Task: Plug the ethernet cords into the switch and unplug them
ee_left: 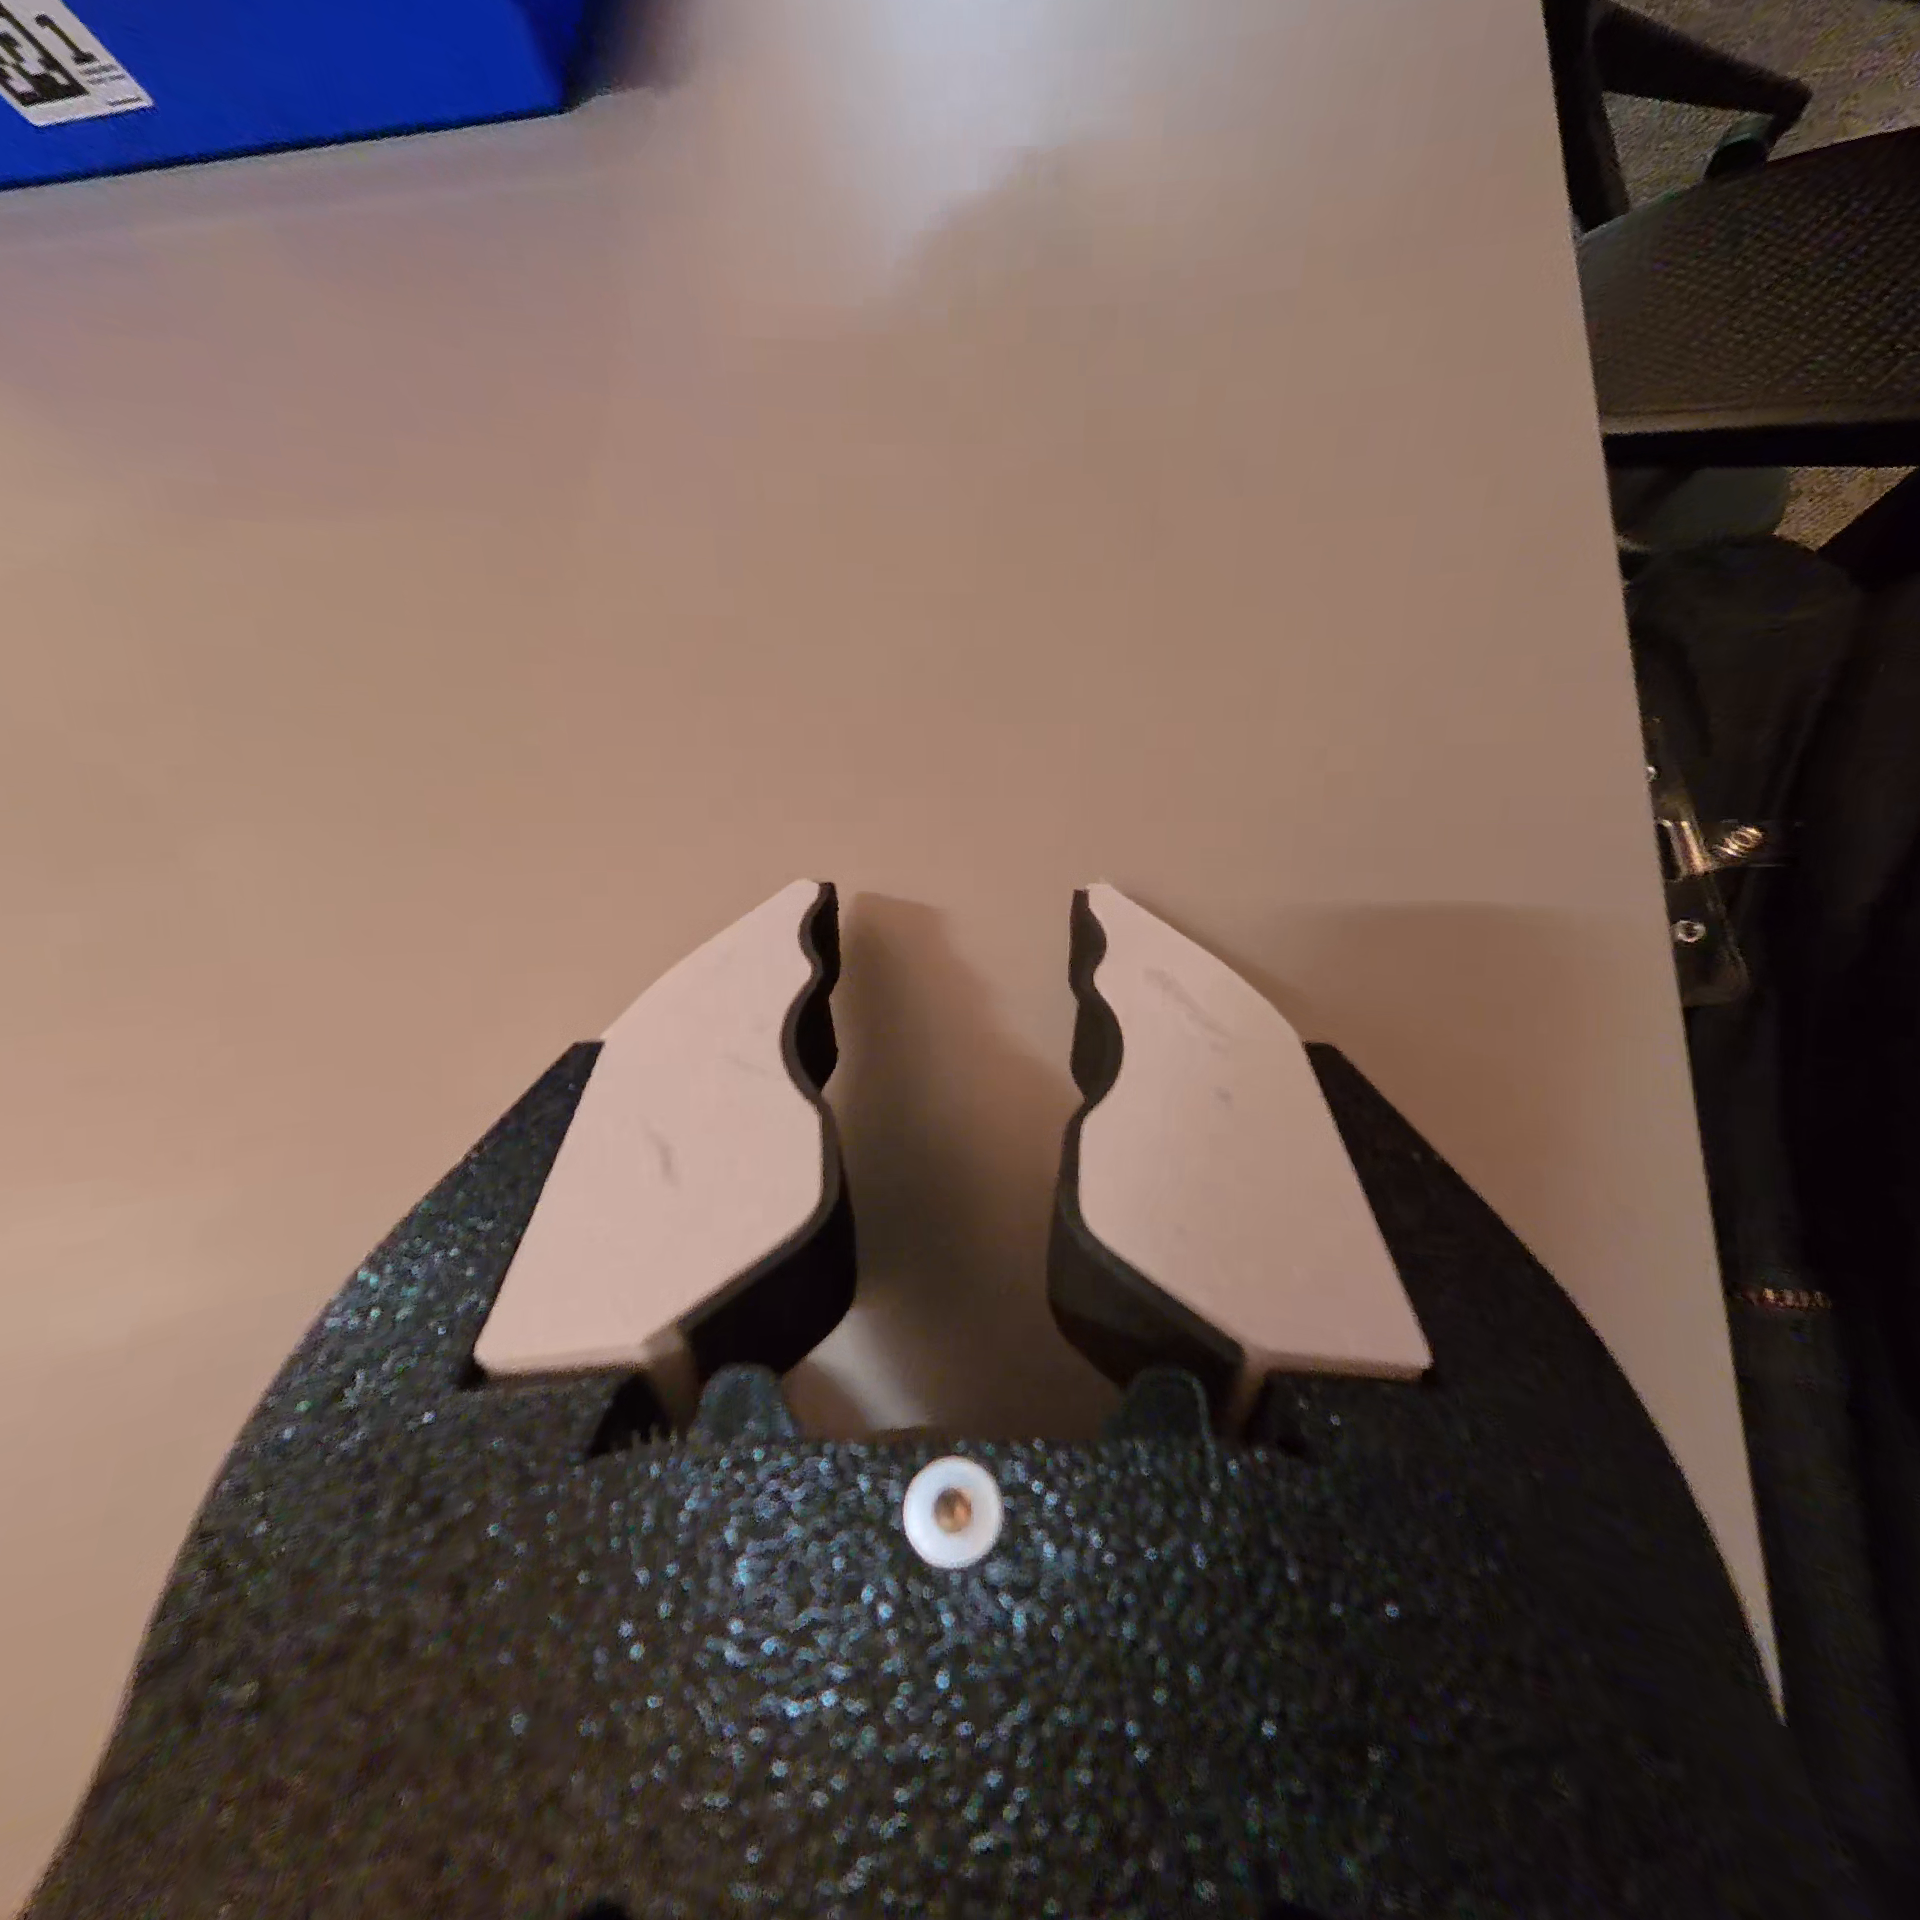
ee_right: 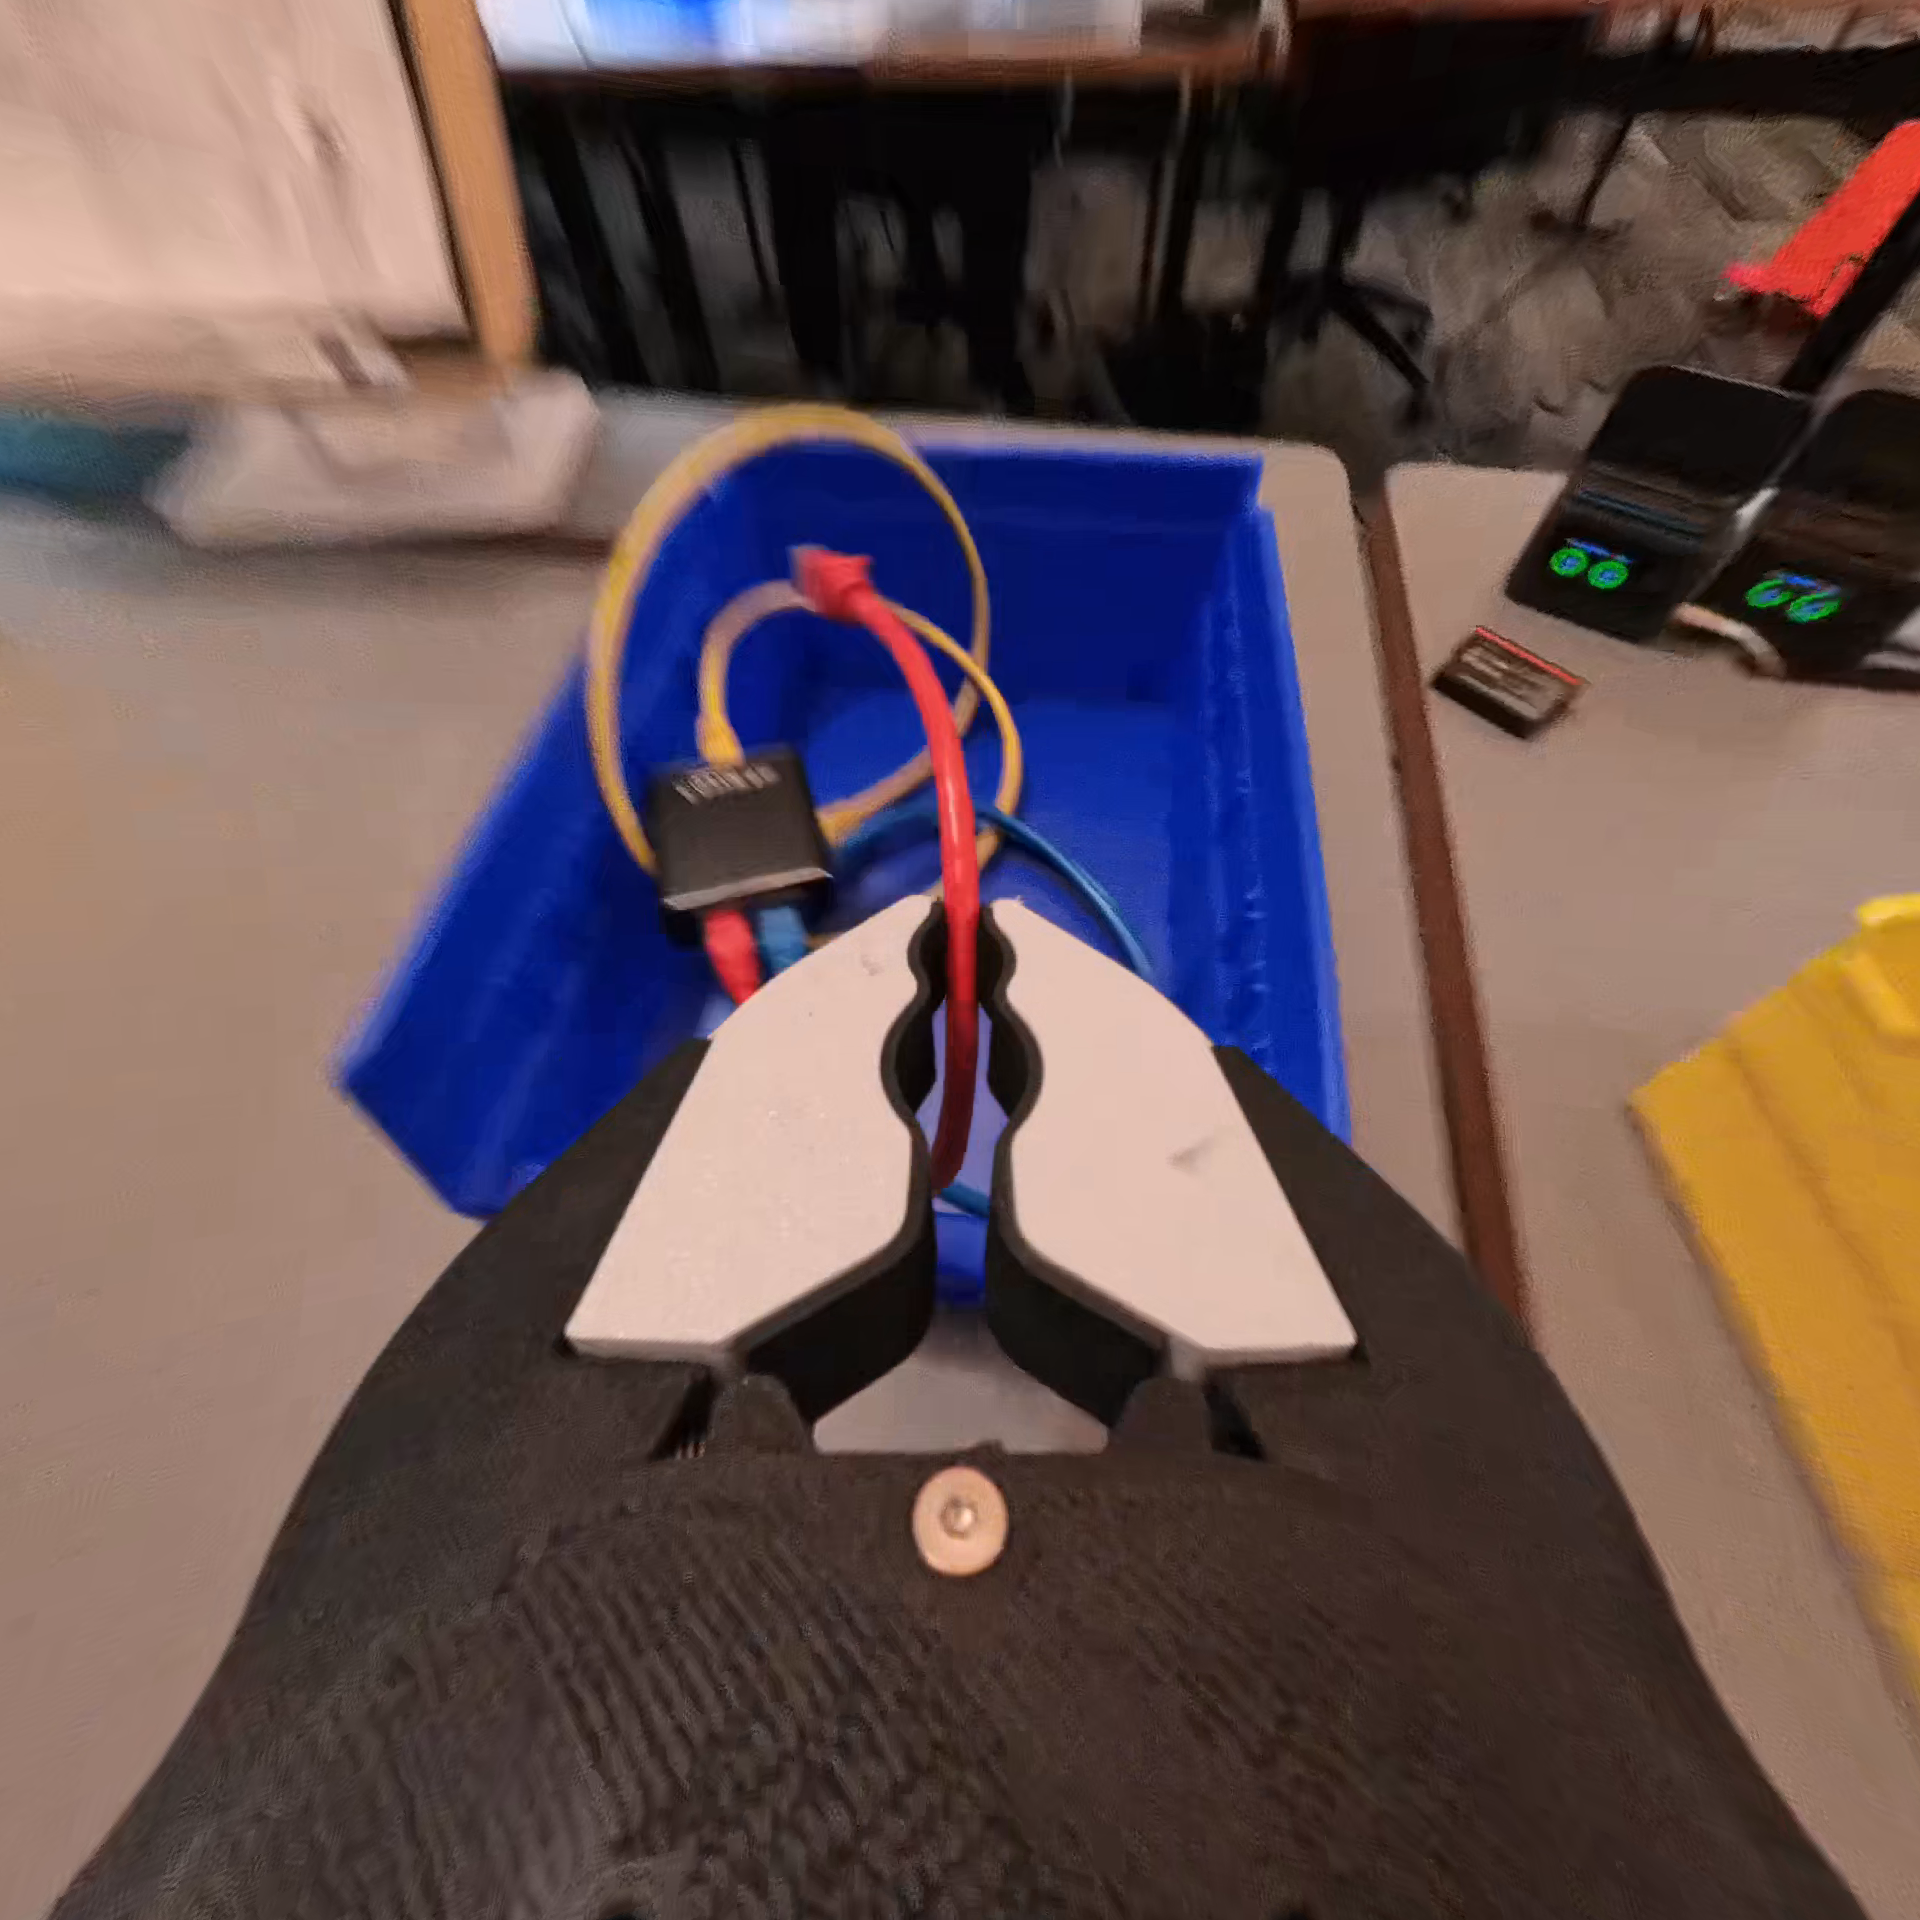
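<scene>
The right gripper (ee_right: 961, 914) was closed on a red ethernet cord (ee_right: 954, 810), whose free plug (ee_right: 826, 574) rose upright above a blue bin (ee_right: 1236, 727) on a grey table (ee_right: 208, 935). In the bin lay one black switch (ee_right: 740, 826), its long axis running away from the camera, with a red and a blue plug seated in its near face and a yellow cord (ee_right: 623, 644) looping behind. Three cords showed: red, blue (ee_right: 1081, 883), yellow. The left gripper (ee_left: 951, 904) hung open and empty over bare table. A printed label (ee_left: 62, 62) marked the bin.
</scene>
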### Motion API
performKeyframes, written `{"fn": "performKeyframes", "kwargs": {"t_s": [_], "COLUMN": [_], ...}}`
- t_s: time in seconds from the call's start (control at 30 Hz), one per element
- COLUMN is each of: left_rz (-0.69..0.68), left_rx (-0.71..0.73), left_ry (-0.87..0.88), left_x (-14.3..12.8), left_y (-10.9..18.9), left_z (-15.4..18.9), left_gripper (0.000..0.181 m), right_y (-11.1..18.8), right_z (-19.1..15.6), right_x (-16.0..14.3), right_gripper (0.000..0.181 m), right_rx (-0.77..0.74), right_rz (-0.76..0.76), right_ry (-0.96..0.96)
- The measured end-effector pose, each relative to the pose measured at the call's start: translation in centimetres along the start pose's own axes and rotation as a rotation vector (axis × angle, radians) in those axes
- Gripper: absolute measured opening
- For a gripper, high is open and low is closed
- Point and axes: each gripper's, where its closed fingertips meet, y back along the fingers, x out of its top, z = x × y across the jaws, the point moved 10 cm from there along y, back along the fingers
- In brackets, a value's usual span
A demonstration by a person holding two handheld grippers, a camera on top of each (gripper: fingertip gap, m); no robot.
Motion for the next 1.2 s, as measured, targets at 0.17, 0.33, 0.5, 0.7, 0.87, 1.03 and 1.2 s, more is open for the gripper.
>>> {"fn": "performKeyframes", "kwargs": {"t_s": [0.17, 0.33, 0.5, 0.7, 0.87, 1.03, 1.2], "left_rz": [0.007, 0.019, 0.048, 0.048, 0.028, 0.057, 0.076], "left_rx": [-0.039, -0.065, -0.098, -0.147, -0.126, -0.133, -0.121], "left_ry": [0.029, 0.049, 0.062, 0.113, 0.135, 0.138, 0.114], "left_x": [-0.1, -0.1, -0.1, -0.3, -0.8, 0.4, 1.8], "left_y": [0.0, 0.1, 0.4, 0.5, 0.8, 0.8, 1.0], "left_z": [-0.5, -0.7, -0.8, -1.5, -2.5, -3.4, -4.4], "left_gripper": [0.042, 0.042, 0.042, 0.042, 0.042, 0.042, 0.042], "right_y": [-6.3, -11.7, -15.5, -15.8, -12.3, -9.5, -5.3], "right_z": [-1.7, -2.2, -1.5, -0.7, -0.4, -0.5, 0.8], "right_x": [2.6, 5.3, 3.8, 1.6, 2.6, 3.1, 2.7], "right_gripper": [0.005, 0.007, 0.017, 0.057, 0.083, 0.105, 0.103], "right_rx": [-0.142, -0.089, 0.128, 0.246, 0.296, 0.182, 0.235], "right_rz": [-0.379, -0.359, -0.440, -0.705, -0.736, -0.713, -0.613], "right_ry": [0.403, 0.441, 0.461, 0.431, 0.418, 0.570, 0.439]}}
